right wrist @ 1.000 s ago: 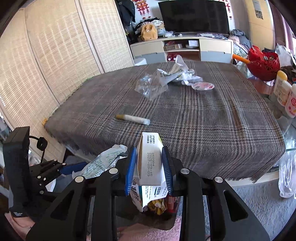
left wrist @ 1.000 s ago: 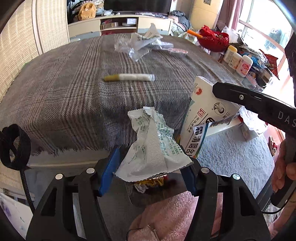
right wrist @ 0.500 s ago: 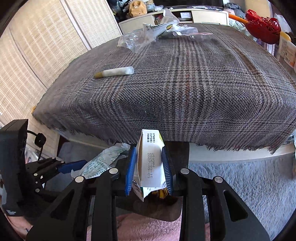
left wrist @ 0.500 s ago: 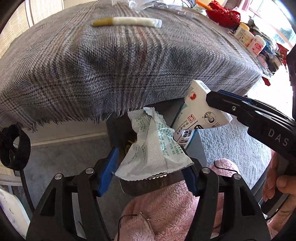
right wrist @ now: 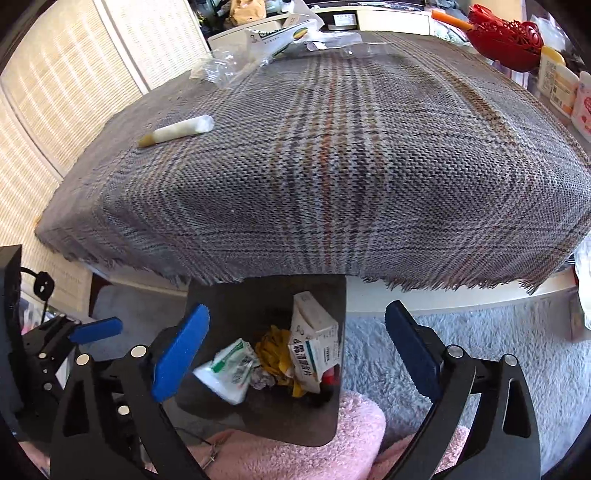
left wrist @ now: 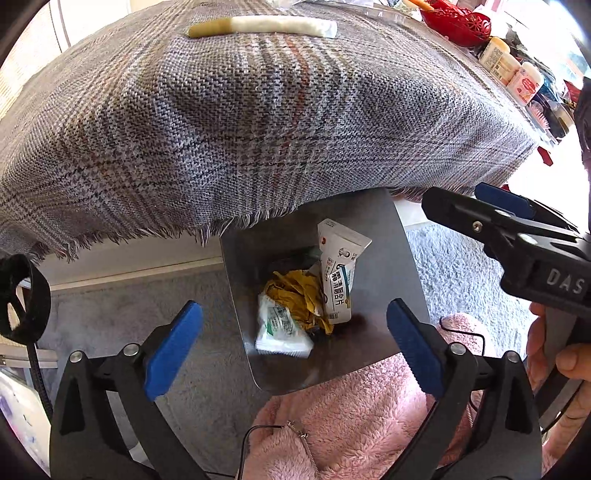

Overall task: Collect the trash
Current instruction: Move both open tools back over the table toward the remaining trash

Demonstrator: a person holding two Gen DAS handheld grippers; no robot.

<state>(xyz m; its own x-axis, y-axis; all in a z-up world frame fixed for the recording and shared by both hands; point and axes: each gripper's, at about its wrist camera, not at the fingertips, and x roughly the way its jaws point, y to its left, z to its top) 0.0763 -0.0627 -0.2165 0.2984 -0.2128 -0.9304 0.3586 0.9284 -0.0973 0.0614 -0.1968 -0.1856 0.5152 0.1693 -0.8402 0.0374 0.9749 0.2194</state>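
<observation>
A table draped in a grey plaid cloth (left wrist: 258,110) fills the upper part of both views, its frayed edge hanging over a dark metal bin (left wrist: 402,258) that stands on the pale carpet just under the table's near side. Inside the bin lie the white medicine box (left wrist: 338,273), leaning upright against the far right, the white-and-green packet (left wrist: 280,328) at the near left, and crumpled yellow wrapping (left wrist: 299,299) between them. Half a second ago the left gripper (left wrist: 293,347) was clamped on the packet and the right gripper (right wrist: 295,349) on the box; now both stand wide open with nothing between their blue pads, and both items are down in the bin. On the cloth a white stick with a tan tip (left wrist: 262,26) remains well back from the edge. The left wrist view shows the right gripper from the side at the right, with the person's hand (left wrist: 561,354) on its handle, and bottles (left wrist: 517,74) past the table's far right corner. The right wrist view alone shows clear plastic wrappers and a white carton (right wrist: 273,40) at the table's far side, woven blinds (right wrist: 74,92) on the left, a red basket (right wrist: 506,37) at the right, and the left gripper's blue pad (right wrist: 96,328) low on the left. Pink fleece (left wrist: 351,417) lies beneath both grippers.
</observation>
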